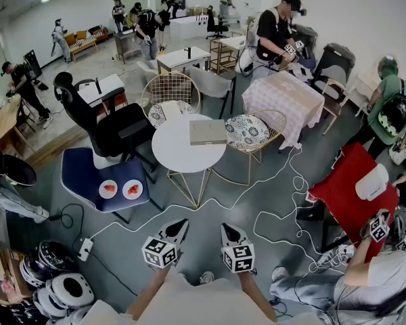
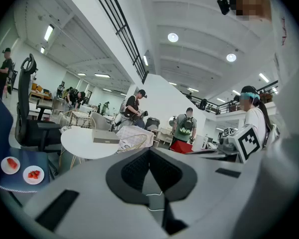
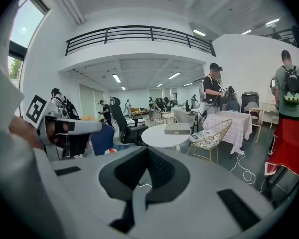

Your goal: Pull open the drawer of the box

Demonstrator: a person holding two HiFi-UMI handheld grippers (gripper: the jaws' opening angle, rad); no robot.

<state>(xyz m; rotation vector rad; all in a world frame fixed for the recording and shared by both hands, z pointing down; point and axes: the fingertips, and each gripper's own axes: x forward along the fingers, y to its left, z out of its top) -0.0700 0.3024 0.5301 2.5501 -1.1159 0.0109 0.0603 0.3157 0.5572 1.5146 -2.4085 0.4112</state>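
Observation:
The box (image 1: 208, 132) is a flat grey case lying on a round white table (image 1: 179, 156), some way ahead of me. It shows small in the left gripper view as the box (image 2: 105, 137) and in the right gripper view as the box (image 3: 177, 129); its drawer looks closed. My left gripper (image 1: 179, 226) and right gripper (image 1: 228, 231) hang side by side low in the head view, well short of the table. Both point toward it. The left gripper (image 2: 149, 156) and the right gripper (image 3: 147, 156) have their jaws together with nothing between them.
Two wire chairs (image 1: 260, 131) stand behind and right of the table. A black office chair (image 1: 101, 124) and a blue seat with two plates of red food (image 1: 120, 189) are at the left. White cables (image 1: 277, 202) cross the floor. A red chair (image 1: 355, 188) and seated people are at the right.

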